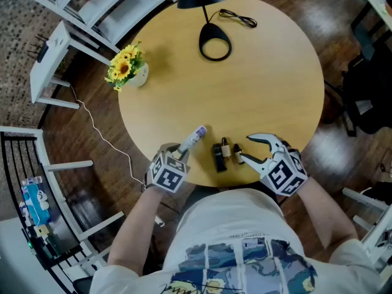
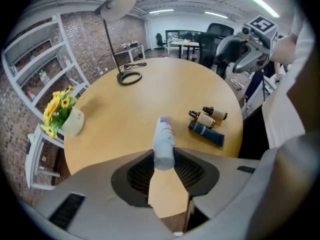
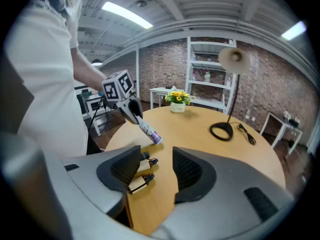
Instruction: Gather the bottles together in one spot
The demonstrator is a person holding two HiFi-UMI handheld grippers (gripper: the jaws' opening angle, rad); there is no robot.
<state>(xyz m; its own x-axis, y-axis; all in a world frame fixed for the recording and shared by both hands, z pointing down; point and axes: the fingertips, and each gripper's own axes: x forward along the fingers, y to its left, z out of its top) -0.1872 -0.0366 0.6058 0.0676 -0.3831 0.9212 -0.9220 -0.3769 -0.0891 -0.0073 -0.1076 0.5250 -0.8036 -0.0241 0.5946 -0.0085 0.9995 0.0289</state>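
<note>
Already gathered: a dark tube (image 2: 206,133) and two amber dropper bottles (image 2: 202,117) (image 2: 215,113) lie close together at the table's (image 1: 245,72) near edge.
Left to place: white purple-capped bottle (image 2: 163,144), tilted just left of them.
Left gripper (image 1: 176,154): clenched on that bottle's base.
Right gripper (image 3: 156,166): jaws apart, empty, beside the cluster.
Progress: probably one set-down left.
</note>
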